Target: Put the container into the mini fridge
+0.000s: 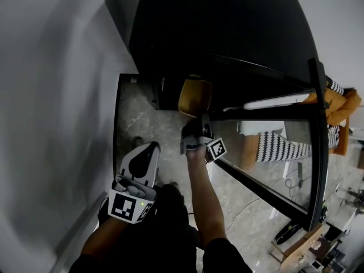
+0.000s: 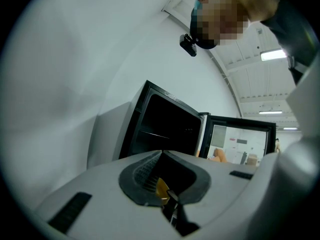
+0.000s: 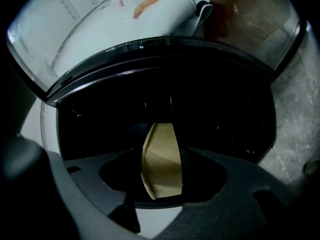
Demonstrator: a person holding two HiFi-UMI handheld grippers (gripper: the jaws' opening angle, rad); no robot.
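A pale stone floor runs up to a plain white wall, and the black mini fridge stands on that floor hard against the wall. Its glass-fronted door is swung wide to my right. My right tool points level at the open front, its jaws set well apart and pinching the tan container by its two sides. In the right gripper view the container stands on edge between the pads, with the dark inside of the fridge filling the picture behind it. From the head view it sits right at the mouth of the fridge, low down. I cannot tell whether it has crossed the front edge. My left tool hangs nearer the wall, back from the fridge and well apart from the container. Its jaws are pressed together at the tips and grip nothing. It points level toward the open fridge, which shows beyond its tips in the left gripper view.
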